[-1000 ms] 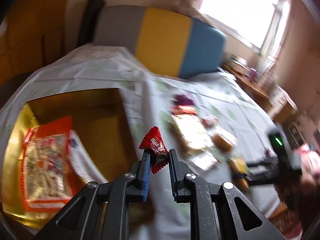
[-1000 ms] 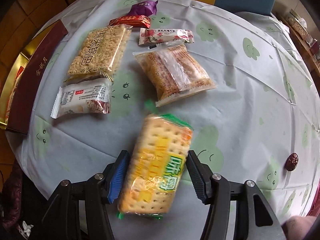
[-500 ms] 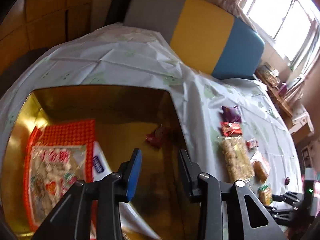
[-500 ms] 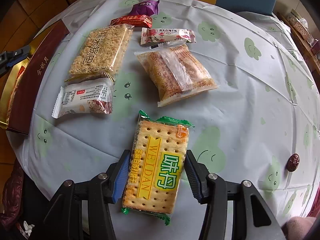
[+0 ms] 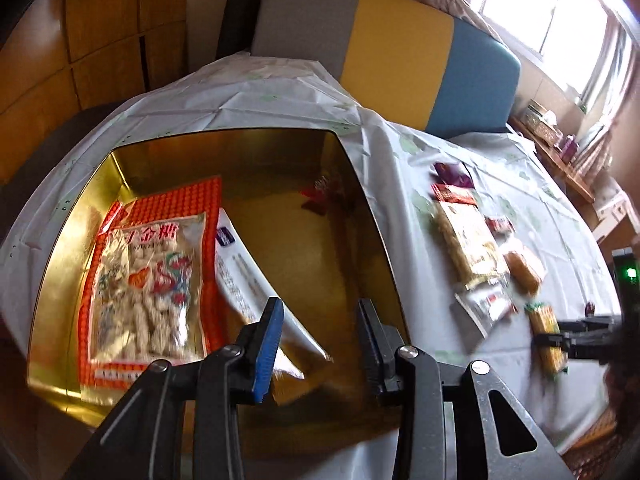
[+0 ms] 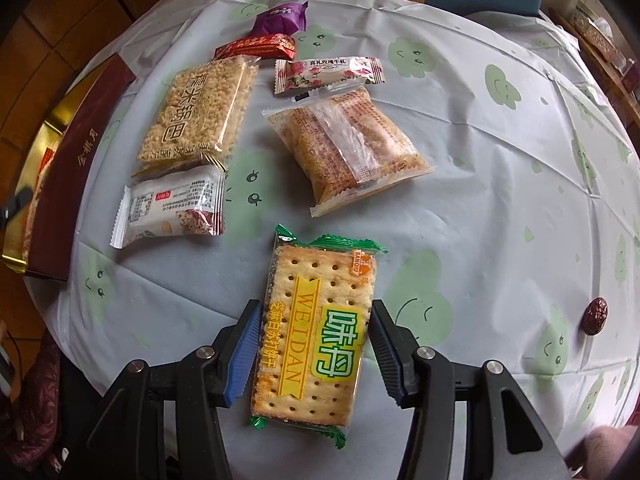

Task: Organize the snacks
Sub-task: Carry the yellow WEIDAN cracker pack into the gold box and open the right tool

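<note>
My left gripper (image 5: 319,308) hangs open over the gold box (image 5: 224,132) with nothing between its fingers. A small red candy (image 5: 320,198) lies on the box floor near the far right wall. An orange bag of sweets (image 5: 148,272) and a white packet (image 5: 248,280) lie in the box too. My right gripper (image 6: 316,308) is shut on a green and yellow cracker pack (image 6: 316,332), pads on its long sides, just over the tablecloth. Further snacks lie beyond: a rice-crisp pack (image 6: 200,108), a white packet (image 6: 176,208) and a clear sesame-cake pack (image 6: 348,148).
A pink nougat bar (image 6: 328,72), a red bar (image 6: 256,48) and a purple sweet (image 6: 280,18) lie at the far side. A red date (image 6: 595,315) sits at the right. The box's dark red side (image 6: 76,172) borders the snacks on the left. A grey, yellow and blue chair back (image 5: 400,60) stands behind the table.
My left gripper swung over the gold box and opened; the red candy left its fingers and now lies inside. The cracker pack straightened between the right fingers, which stayed put.
</note>
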The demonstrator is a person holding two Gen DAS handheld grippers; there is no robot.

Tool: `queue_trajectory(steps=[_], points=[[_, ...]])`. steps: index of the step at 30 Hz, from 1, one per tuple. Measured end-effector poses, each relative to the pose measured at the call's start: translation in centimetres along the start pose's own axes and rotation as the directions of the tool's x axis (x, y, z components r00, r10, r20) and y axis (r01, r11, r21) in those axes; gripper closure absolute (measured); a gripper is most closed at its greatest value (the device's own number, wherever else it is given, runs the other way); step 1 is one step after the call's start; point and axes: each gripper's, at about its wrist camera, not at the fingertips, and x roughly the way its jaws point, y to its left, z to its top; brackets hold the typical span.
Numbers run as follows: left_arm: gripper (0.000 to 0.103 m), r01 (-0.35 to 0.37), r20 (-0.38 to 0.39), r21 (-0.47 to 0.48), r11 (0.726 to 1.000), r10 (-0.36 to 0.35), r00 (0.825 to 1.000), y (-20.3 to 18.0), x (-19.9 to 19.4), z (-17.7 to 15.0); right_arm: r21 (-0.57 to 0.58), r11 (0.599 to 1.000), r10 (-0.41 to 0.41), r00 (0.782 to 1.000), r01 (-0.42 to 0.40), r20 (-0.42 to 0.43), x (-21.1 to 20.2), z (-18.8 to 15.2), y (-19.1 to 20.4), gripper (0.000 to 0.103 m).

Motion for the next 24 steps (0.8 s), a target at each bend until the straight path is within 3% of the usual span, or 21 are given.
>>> queue_trajectory(steps=[7,12,24], points=[[0.063,0.006,-0.003,0.022,1.000,-0.006,1.000,-0.8,-1.0,-1.8,-0.006,1.000,-0.008,1.000,0.008,0.015,-0.2,0.1,-0.2,0.053],[0.063,-0.028,0.002,0.039,0.999,0.028,1.000,-0.9,-1.5,-2.4,-0.051,0.998,-0.041,0.999,0.043,0.031,-0.2,-0.2,0.6,0.054],[0.063,-0.068,0.008,0.003,0.998,0.068,0.998,1.0,-2.6,-3.4,-0.071,0.995,-0.058,0.996,0.063,0.068,-1.0,-0.4,1.9,0.054]])
